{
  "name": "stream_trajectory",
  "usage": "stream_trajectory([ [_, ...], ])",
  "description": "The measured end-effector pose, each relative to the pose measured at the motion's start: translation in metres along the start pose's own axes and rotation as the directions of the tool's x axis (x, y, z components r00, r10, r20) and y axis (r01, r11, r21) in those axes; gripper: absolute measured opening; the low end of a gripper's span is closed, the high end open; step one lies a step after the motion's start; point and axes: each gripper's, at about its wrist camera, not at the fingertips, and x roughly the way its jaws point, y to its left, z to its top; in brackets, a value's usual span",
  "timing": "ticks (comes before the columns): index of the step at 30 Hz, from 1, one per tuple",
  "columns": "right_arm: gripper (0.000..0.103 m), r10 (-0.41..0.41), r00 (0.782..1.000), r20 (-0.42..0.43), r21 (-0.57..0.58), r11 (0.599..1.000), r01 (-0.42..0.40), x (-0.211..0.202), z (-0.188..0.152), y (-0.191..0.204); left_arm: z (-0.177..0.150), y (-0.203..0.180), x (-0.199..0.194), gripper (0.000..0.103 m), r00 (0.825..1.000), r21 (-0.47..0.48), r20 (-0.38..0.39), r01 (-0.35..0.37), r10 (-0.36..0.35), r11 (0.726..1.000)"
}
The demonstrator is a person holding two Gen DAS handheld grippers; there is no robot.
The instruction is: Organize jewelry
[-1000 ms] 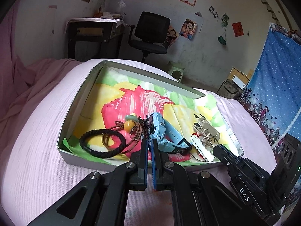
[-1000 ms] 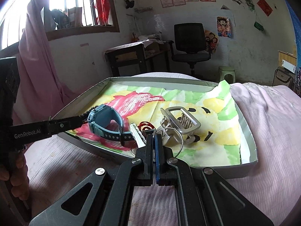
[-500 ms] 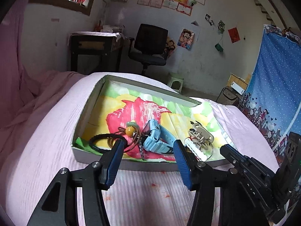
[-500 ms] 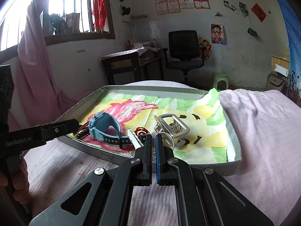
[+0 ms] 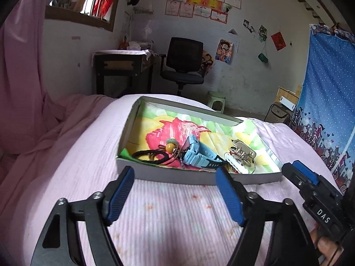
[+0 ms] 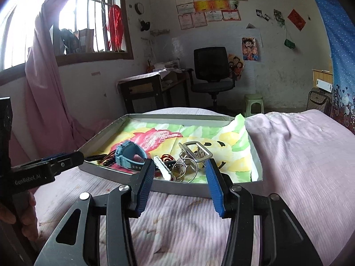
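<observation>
Left wrist view: the left gripper point(image 5: 175, 190) hangs over the pink bedspread point(image 5: 73, 155) at 6 o'clock of the shallow cardboard tray point(image 5: 177, 178), its blue-padded jaws spreading wide with nothing between them. All the jewelry visible lies bunched along the tray's near wall: a black braided cord bracelet point(image 5: 153, 156) at 9 o'clock of the heap, an amber bead charm point(image 5: 169, 147), a light-blue watch point(image 5: 195, 155) in the middle, and a silver hair claw point(image 5: 243, 151) on a wire ring at 3 o'clock. In the right wrist view the right gripper point(image 6: 180, 184) sits short of the same wall, jaws parting and empty, with a white hair clip point(image 6: 163, 169) just beyond them. The gathering looks done; little seems left but tidying the pile. A second earlier both pairs of jaws were pinched shut at the tray's edge beside the pieces; both have since let go and drawn back over the bedspread.
</observation>
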Motion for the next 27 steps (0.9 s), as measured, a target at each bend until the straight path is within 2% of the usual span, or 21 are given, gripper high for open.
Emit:
stream_trajectory([
  [3, 0.046, 0.001, 1.0, 0.004, -0.005, 1.0, -0.001, -0.011, -0.002, 0.002, -0.005, 0.002, -0.013, 0.09, 1.0, 0.002, 0.022, -0.009, 0.009, 1.0],
  [6, 0.058, -0.004, 1.0, 0.011, -0.011, 1.0, 0.004, -0.024, -0.006, 0.004, -0.012, 0.004, -0.026, 0.096, 0.999, 0.0, 0.045, -0.017, 0.017, 1.0],
  [10, 0.075, -0.011, 0.999, 0.034, -0.002, 1.0, 0.011, -0.044, -0.012, 0.003, -0.023, 0.007, -0.043, 0.1, 0.997, -0.003, 0.072, -0.025, 0.025, 1.0],
  [12, 0.078, -0.012, 0.999, 0.046, 0.003, 1.0, 0.012, -0.053, -0.015, 0.002, -0.029, 0.007, -0.051, 0.101, 0.995, 0.001, 0.092, -0.027, 0.026, 1.0],
  [15, 0.093, -0.012, 0.998, 0.062, 0.009, 1.0, 0.012, -0.067, -0.019, 0.0, -0.038, 0.005, -0.065, 0.102, 0.992, 0.023, 0.123, -0.033, 0.03, 0.999],
  [20, 0.096, -0.012, 0.996, 0.089, 0.015, 1.0, 0.011, -0.088, -0.027, 0.0, -0.052, 0.003, -0.086, 0.102, 0.988, 0.021, 0.154, -0.025, 0.021, 0.999],
  [22, 0.1, -0.017, 0.995, 0.098, 0.015, 1.0, 0.015, -0.098, -0.031, 0.0, -0.058, 0.004, -0.093, 0.102, 0.987, 0.013, 0.161, -0.019, 0.016, 1.0],
  [27, 0.1, -0.024, 0.993, 0.119, 0.021, 1.0, 0.022, -0.118, -0.041, 0.0, -0.07, 0.003, -0.111, 0.102, 0.983, 0.005, 0.184, -0.02, 0.018, 1.0],
])
